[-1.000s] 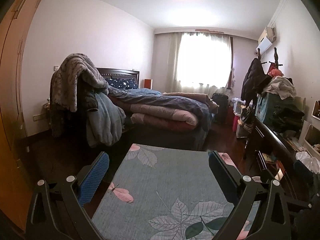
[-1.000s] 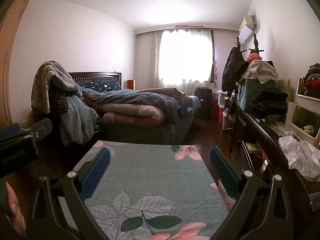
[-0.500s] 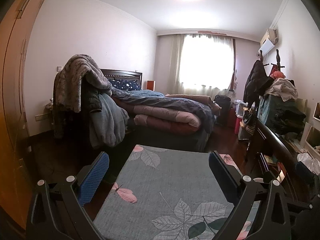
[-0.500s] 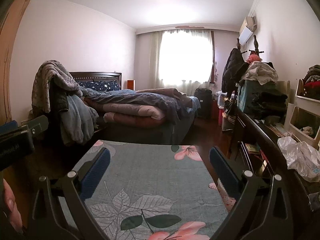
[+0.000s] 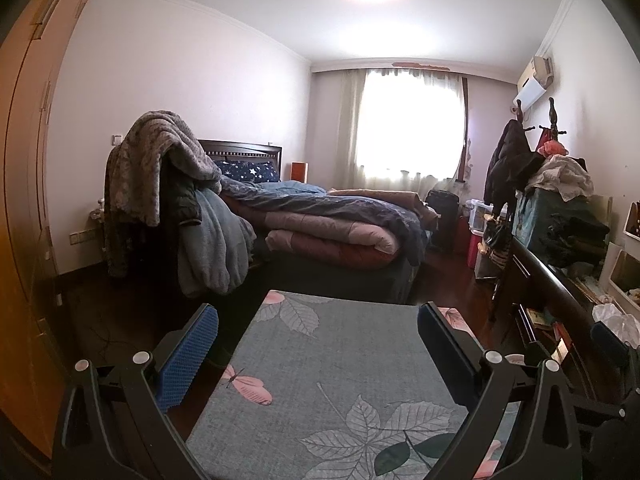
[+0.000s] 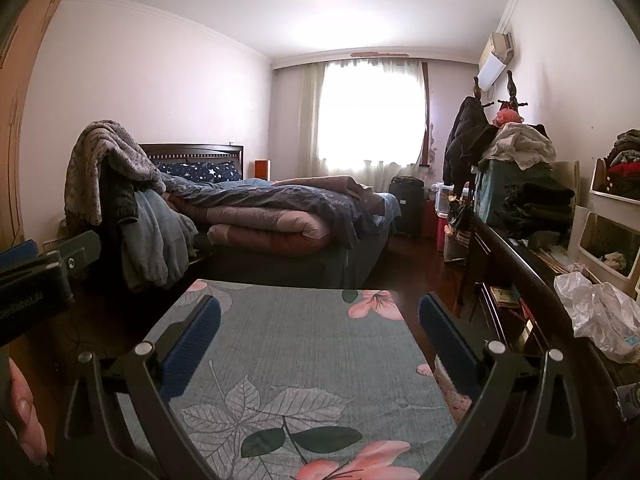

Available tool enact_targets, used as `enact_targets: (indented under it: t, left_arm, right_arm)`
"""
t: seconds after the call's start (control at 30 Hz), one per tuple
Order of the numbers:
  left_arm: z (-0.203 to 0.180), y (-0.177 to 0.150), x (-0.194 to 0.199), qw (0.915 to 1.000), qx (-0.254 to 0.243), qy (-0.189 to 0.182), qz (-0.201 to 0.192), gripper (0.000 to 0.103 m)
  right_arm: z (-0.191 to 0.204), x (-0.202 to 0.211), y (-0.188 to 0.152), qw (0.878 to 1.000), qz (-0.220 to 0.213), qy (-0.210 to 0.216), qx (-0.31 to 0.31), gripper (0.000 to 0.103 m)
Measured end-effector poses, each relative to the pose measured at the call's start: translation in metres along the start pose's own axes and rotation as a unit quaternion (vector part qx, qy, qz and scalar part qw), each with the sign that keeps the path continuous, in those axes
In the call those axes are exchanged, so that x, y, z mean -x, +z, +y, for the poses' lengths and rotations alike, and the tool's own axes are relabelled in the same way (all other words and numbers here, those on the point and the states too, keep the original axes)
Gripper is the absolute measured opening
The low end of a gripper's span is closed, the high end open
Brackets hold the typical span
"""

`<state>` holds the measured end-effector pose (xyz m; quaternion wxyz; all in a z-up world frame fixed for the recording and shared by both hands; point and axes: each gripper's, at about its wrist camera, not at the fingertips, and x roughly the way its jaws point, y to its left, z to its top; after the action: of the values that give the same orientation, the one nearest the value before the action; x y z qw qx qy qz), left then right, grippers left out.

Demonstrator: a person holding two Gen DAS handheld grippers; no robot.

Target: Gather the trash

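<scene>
A grey floral-print surface (image 5: 340,364) is filling the lower middle of both wrist views, patterned with leaves and pink blossoms, and nothing is lying on the part that shows. Beyond it, toward 12 o'clock, a bed (image 6: 280,224) is carrying folded quilts, with a grey blanket (image 5: 160,160) draping over its near end at about 10 o'clock. A curtained window (image 6: 372,116) is glowing at the far wall. At 3 o'clock a dark wooden counter (image 6: 520,276) is running along the right wall under piled clothes, and a crumpled clear plastic bag (image 6: 600,312) is sitting on it, well apart from both grippers.

The left gripper (image 5: 318,344) is hovering level over the floral surface, its jaws spread wide and holding nothing. The right gripper (image 6: 320,332) is hanging the same way, fingers parted and empty. A person's fingers (image 6: 24,412) are showing at 8 o'clock in the right wrist view.
</scene>
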<state>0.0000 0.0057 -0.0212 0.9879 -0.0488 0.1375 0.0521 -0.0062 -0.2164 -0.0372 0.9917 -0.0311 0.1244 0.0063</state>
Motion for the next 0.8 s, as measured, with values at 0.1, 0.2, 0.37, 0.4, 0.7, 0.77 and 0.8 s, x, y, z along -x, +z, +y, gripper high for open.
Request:
enact_targets:
  t: [0.1, 0.2, 0.37, 0.4, 0.7, 0.77, 0.8]
  left_arm:
    - [0.001, 0.0, 0.001, 1.0, 0.0, 0.0, -0.001, 0.099]
    - [0.0, 0.001, 0.002, 1.0, 0.0, -0.003, -0.001, 0.099]
    - [-0.002, 0.002, 0.005, 1.0, 0.001, -0.007, -0.005, 0.099]
    - [-0.002, 0.003, 0.005, 0.9999, 0.001, -0.01, -0.007, 0.099]
    - [-0.009, 0.003, -0.005, 0.9998, -0.008, -0.013, -0.015, 0.099]
    - [-0.012, 0.002, -0.009, 0.9998, -0.014, -0.015, -0.009, 0.099]
    - [-0.012, 0.002, -0.012, 0.9997, -0.015, -0.016, -0.006, 0.099]
  right_arm:
    - [0.0, 0.0, 0.0, 1.0, 0.0, 0.001, 0.0, 0.1]
    - [0.0, 0.0, 0.0, 1.0, 0.0, 0.0, 0.001, 0.1]
    - [0.0, 0.002, -0.002, 1.0, 0.0, -0.005, 0.0, 0.1]
    - [0.0, 0.002, -0.002, 1.0, 0.001, -0.006, -0.001, 0.1]
    - [-0.003, -0.016, -0.008, 1.0, 0.024, -0.007, 0.0, 0.1]
    - [-0.003, -0.021, -0.01, 1.0, 0.029, -0.006, -0.001, 0.1]
    - [-0.004, -0.023, -0.011, 1.0, 0.031, -0.006, -0.001, 0.1]
